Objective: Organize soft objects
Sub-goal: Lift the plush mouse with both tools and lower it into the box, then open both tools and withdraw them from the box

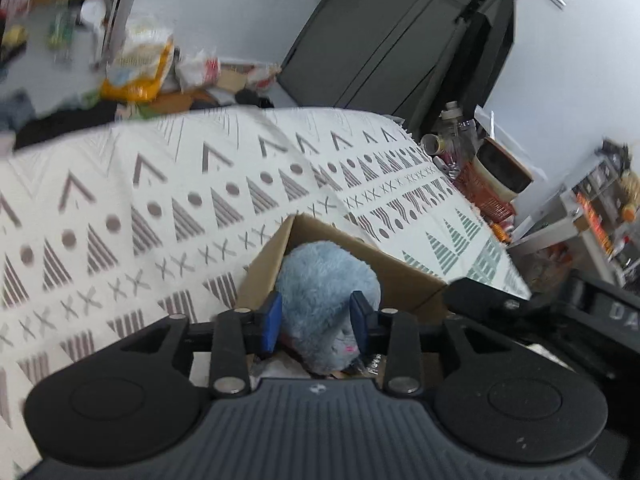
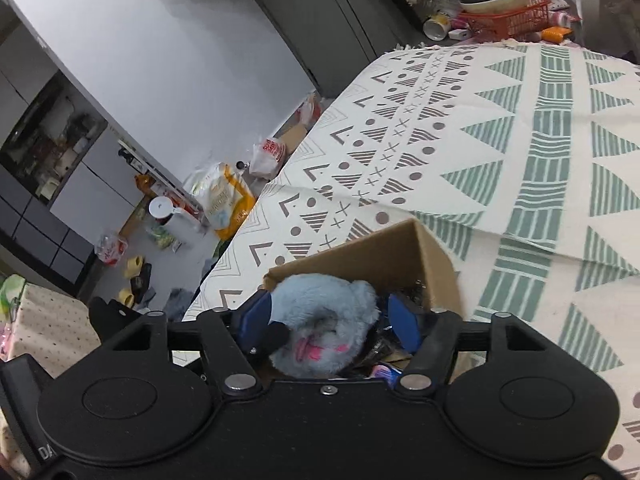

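Left gripper point(image 1: 316, 322) blue pads pinch the fluffy light-blue plush toy point(image 1: 326, 304) at the open brown cardboard box point(image 1: 404, 276). Right gripper point(image 2: 330, 318) is spread wide around the same toy, left pad touching, right pad clear. Box sits on the patterned cream cloth point(image 2: 460, 140); orange plastic basket point(image 2: 508, 20) of clutter stands beyond its far edge.

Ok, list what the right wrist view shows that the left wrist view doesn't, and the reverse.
Only the right wrist view shows the yellow slippers on the floor and the right gripper open around the toy. Only the left wrist view shows the left gripper with its pads against the toy's sides. Both show the blue plush toy in the cardboard box on the patterned cloth.
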Demonstrator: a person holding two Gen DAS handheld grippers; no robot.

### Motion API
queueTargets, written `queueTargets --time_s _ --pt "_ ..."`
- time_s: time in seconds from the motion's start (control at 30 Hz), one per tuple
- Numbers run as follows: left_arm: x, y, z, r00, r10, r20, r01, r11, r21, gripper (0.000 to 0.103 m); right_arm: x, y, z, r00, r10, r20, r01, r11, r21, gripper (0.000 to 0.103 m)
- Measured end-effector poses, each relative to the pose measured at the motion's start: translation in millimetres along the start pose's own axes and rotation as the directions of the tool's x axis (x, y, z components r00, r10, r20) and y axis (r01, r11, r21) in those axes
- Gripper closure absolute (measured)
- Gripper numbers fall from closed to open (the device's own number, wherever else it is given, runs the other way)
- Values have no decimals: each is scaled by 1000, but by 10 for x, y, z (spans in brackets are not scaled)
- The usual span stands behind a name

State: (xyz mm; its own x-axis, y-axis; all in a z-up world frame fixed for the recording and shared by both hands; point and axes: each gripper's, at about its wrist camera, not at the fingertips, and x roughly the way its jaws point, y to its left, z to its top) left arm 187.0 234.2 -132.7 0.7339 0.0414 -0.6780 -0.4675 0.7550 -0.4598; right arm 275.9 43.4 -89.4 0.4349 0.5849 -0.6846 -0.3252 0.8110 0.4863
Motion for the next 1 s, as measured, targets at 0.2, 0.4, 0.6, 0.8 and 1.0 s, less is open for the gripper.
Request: queueTargets --time_s 0.2,0.4,0.6,0.8,1.0 --pt "-113 -138 -53 999 33 21 -34 998 56 48 -222 -175 -17 1000 -21 17 20 1000 14 32" --pt "-231 -261 -153 997 72 23 -73 994 85 36 -409 -318 -45 999 -41 18 41 998 37 25" --pt "-342 -475 -237 991 131 8 -131 982 133 31 -695 -437 -68 998 -49 41 46 998 53 12" --pt "-546 -727 -322 993 122 3 -120 973 200 31 -1037 -605 -65 995 -57 77 51 996 79 4" --pt "-746 -965 -402 994 109 -9 -104 962 254 31 -1375 -787 -125 989 -94 117 84 992 91 0"
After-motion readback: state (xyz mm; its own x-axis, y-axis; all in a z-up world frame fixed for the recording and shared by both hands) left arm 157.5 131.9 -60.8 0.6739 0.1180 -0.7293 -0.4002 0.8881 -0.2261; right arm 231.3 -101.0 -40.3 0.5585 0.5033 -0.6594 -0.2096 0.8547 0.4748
